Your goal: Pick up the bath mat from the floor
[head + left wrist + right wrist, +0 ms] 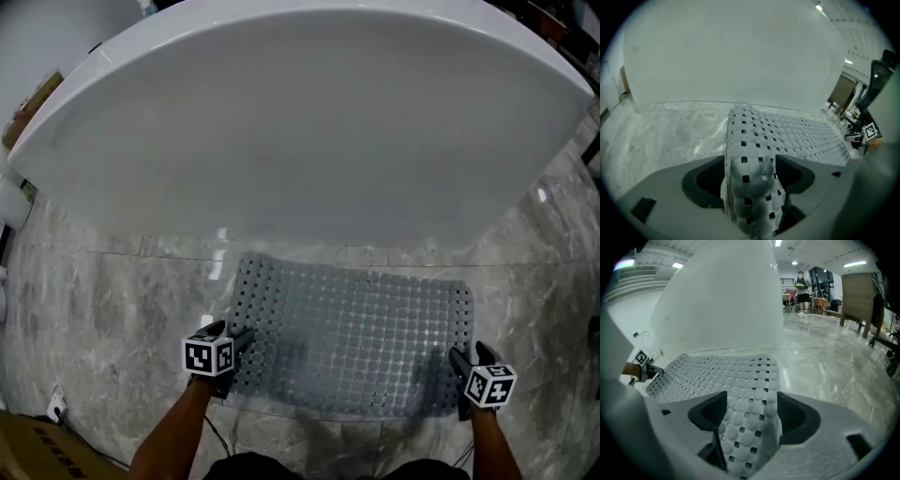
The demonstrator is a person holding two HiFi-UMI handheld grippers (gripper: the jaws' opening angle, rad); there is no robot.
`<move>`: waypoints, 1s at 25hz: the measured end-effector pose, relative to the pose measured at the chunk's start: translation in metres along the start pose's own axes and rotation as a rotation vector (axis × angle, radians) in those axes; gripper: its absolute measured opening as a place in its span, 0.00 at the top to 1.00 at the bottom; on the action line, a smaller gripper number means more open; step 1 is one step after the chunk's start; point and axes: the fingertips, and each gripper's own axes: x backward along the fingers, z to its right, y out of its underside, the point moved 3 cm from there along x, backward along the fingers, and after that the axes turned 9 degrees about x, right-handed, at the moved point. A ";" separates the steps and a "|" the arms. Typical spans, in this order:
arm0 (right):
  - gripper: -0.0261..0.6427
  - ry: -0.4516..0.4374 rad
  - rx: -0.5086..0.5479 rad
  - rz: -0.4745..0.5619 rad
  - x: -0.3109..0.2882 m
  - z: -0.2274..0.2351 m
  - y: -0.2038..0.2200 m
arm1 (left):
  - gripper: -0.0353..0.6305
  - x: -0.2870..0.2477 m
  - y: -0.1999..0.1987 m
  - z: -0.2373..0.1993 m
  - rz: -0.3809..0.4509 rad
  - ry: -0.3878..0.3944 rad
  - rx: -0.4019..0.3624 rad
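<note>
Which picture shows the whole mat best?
The head view: the mat shows edge to edge on the floor. Each gripper view shows only one end of it, bunched up between the jaws, with the rest stretching away.

No words, numbers or brand names can be read anywhere in the scene. The only signs are black-and-white square markers, one set on the left cube [208, 356] of the left hand-held gripper [246, 337] and one on the right cube [490, 385] of the right hand-held gripper [458, 359]. They carry block patterns, not letters or digits.
</note>
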 end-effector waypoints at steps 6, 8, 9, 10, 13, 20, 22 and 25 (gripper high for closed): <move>0.43 0.014 -0.078 -0.034 -0.017 0.011 0.015 | 0.47 -0.014 0.012 -0.007 -0.044 0.002 0.020; 0.42 0.020 -0.081 -0.050 -0.022 0.010 0.016 | 0.47 -0.019 0.014 -0.006 -0.061 0.019 0.032; 0.42 0.024 -0.080 -0.062 -0.025 0.009 0.017 | 0.47 -0.021 0.014 -0.006 -0.066 0.021 0.034; 0.42 0.032 -0.080 -0.074 -0.027 0.009 0.019 | 0.47 -0.022 0.015 -0.006 -0.069 0.020 0.033; 0.43 0.068 -0.076 -0.091 -0.029 0.009 0.022 | 0.47 -0.024 0.016 -0.007 -0.071 0.003 0.008; 0.48 0.095 -0.057 -0.077 -0.029 0.005 0.022 | 0.49 -0.023 0.015 -0.005 -0.056 -0.020 -0.033; 0.53 0.081 -0.053 -0.082 -0.029 0.001 0.021 | 0.55 -0.018 0.011 -0.001 -0.041 -0.020 -0.043; 0.65 0.054 -0.038 -0.077 -0.028 -0.009 0.016 | 0.63 -0.017 0.010 0.007 -0.036 -0.009 -0.053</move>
